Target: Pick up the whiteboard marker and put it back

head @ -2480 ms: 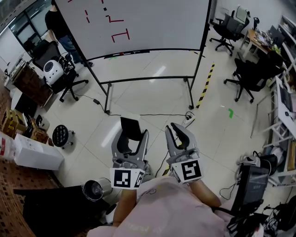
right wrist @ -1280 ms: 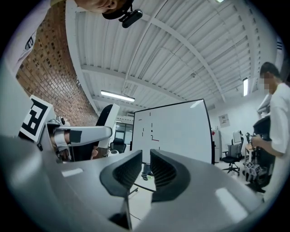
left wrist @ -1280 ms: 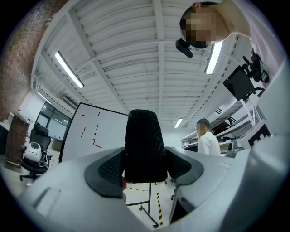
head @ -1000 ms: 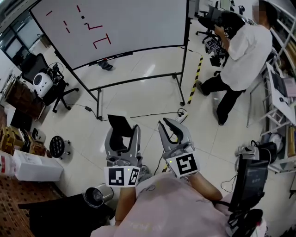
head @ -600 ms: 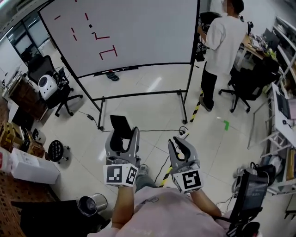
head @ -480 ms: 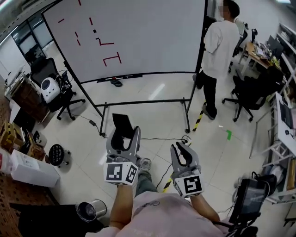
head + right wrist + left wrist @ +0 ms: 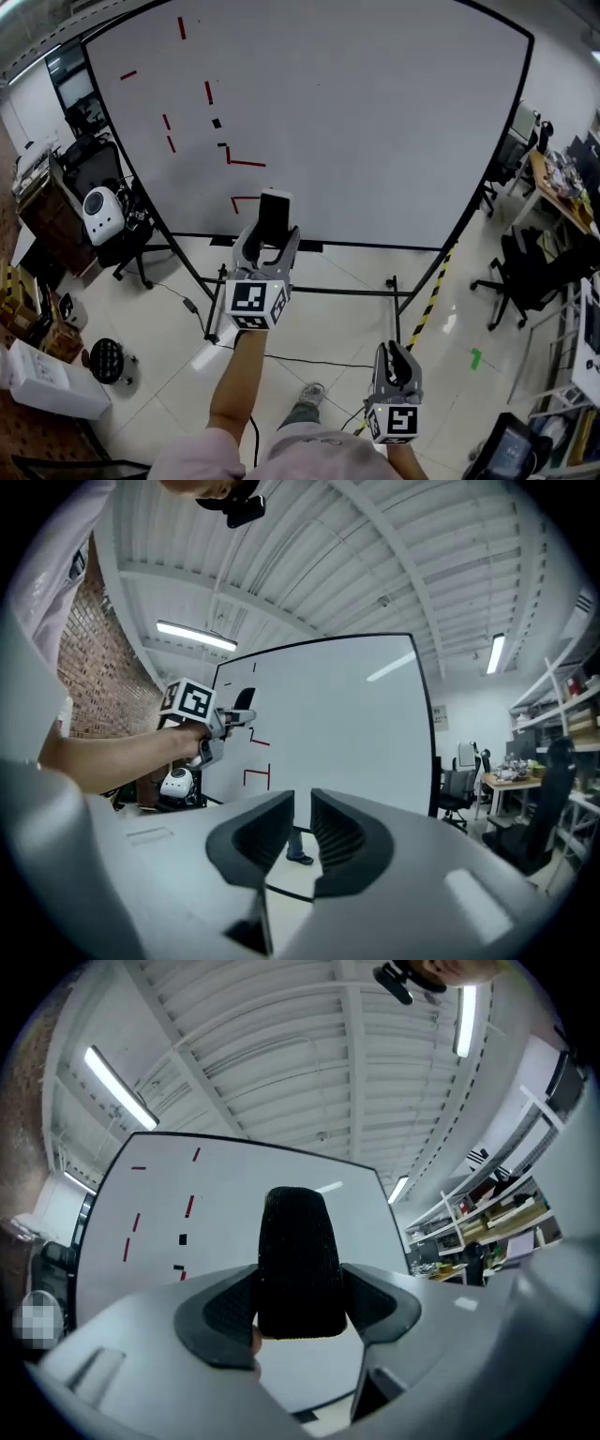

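My left gripper [image 7: 272, 231] is raised toward the whiteboard [image 7: 375, 122] and is shut on a black oblong block with a textured face [image 7: 274, 212], like a board eraser. In the left gripper view the block [image 7: 300, 1255] stands upright between the pads, in front of the board's red marks [image 7: 190, 1206]. It hangs near the red bracket marks [image 7: 246, 163] low on the board; whether it touches I cannot tell. My right gripper [image 7: 395, 360] stays low by my body, shut with nothing in it [image 7: 302, 829]. No marker shows.
The whiteboard stands on a black frame with a low crossbar [image 7: 337, 292] and a tray [image 7: 309, 246]. Office chairs [image 7: 525, 272] and desks are at the right. A chair with a white device [image 7: 98, 211] is at the left. Striped tape [image 7: 427, 309] and a cable [image 7: 291, 361] lie on the floor.
The whiteboard has come much nearer and fills the view. My left gripper has swung up and forward with the block. The right gripper dropped back. The person at the right is gone from view.
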{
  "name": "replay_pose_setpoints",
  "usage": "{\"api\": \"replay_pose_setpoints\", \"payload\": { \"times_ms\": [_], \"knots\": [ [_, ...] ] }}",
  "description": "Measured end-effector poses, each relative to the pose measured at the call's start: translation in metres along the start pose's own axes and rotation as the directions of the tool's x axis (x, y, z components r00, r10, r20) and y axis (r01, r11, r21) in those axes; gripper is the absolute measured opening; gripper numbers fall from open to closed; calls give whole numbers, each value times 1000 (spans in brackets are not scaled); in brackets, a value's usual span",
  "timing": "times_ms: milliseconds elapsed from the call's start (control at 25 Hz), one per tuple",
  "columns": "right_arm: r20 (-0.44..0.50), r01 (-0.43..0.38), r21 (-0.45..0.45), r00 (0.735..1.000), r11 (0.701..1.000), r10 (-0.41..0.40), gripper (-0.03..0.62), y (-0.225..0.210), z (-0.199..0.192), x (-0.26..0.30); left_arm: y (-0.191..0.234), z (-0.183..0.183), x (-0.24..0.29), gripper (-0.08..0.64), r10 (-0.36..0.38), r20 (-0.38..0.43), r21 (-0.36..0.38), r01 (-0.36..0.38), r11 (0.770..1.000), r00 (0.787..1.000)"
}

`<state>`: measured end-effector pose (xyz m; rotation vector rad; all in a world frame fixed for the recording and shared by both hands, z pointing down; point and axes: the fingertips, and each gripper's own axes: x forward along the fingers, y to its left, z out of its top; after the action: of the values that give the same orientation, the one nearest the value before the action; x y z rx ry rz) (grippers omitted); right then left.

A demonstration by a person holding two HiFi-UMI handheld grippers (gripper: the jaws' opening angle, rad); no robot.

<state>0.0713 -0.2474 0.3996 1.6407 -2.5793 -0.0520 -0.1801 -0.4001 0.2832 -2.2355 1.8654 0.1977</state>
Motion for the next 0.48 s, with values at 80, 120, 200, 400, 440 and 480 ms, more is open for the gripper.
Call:
{"api": "replay_pose_setpoints", "payload": {
  "times_ms": [80, 120, 200, 400, 440, 480],
  "knots": [
    [-27, -7, -26, 1000, 1000, 7, 49, 3, 1, 42, 39, -1, 58, 276, 18, 19, 24, -19, 1000, 1000],
    [-52, -13, -35, 999, 999, 12, 49, 4, -2, 61, 54, -1, 84, 276, 28, 29, 31, -29, 999, 999],
    [-99, -31, -40, 995, 999, 27, 49, 8, -7, 90, 77, 1, 128, 276, 45, 44, 40, -46, 998, 998],
    [-163, -66, -48, 985, 997, 57, 49, 9, -22, 142, 107, -5, 194, 276, 71, 35, 91, -74, 993, 997],
    [-172, -66, -42, 983, 997, 58, 49, 8, -24, 150, 111, -10, 202, 276, 81, 22, 97, -83, 992, 996],
    [-177, -67, -38, 982, 997, 60, 49, 7, -25, 157, 115, -15, 209, 276, 91, 12, 99, -92, 991, 996]
  ]
}}
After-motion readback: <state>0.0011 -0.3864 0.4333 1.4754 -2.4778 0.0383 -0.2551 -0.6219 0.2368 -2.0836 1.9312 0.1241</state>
